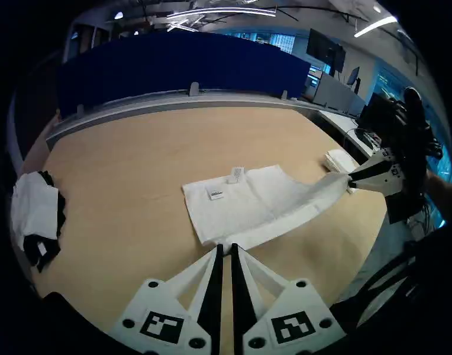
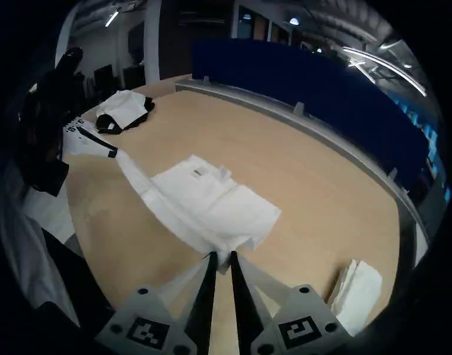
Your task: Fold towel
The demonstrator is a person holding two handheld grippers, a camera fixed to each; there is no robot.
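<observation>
The wooden table (image 1: 137,171) is bounded at its far edge by a blue partition (image 1: 178,65). The white towel (image 1: 249,204) is spread near the table's middle, with one edge lifted and stretched between both tools. A heap of black and white cloth (image 1: 34,216) is seen well apart at one end, and a stack of folded white cloths (image 2: 359,290) near the other. The left tool (image 1: 227,251) is pinched narrowly on one towel corner, the right tool (image 2: 221,255) on another.

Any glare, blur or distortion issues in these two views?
Left gripper view: fisheye bows the table edge, ceiling lights blow out, towel sharp. Right gripper view: dimmer, left side dark, towel bright but folds readable.
</observation>
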